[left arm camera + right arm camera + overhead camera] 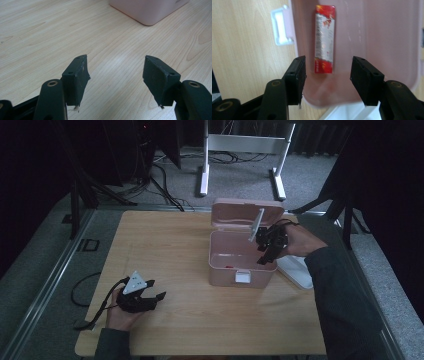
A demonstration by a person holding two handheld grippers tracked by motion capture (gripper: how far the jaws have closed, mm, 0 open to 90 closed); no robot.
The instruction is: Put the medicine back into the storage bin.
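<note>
You work at a light wooden table (165,245) in a dim room, with grey carpet (240,175) beyond it, a white metal frame (245,145) standing behind the table, and black cables (165,190) trailing across the carpet.

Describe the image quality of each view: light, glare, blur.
High view: dim, the surroundings nearly black, the wooden table and pink box still readable. Left gripper view: bright, with a soft sheen on the wood between the open left gripper jaws; the box corner is slightly soft. Right gripper view: the right gripper is sharp, the red packet mildly blurred, its print unreadable.
</note>
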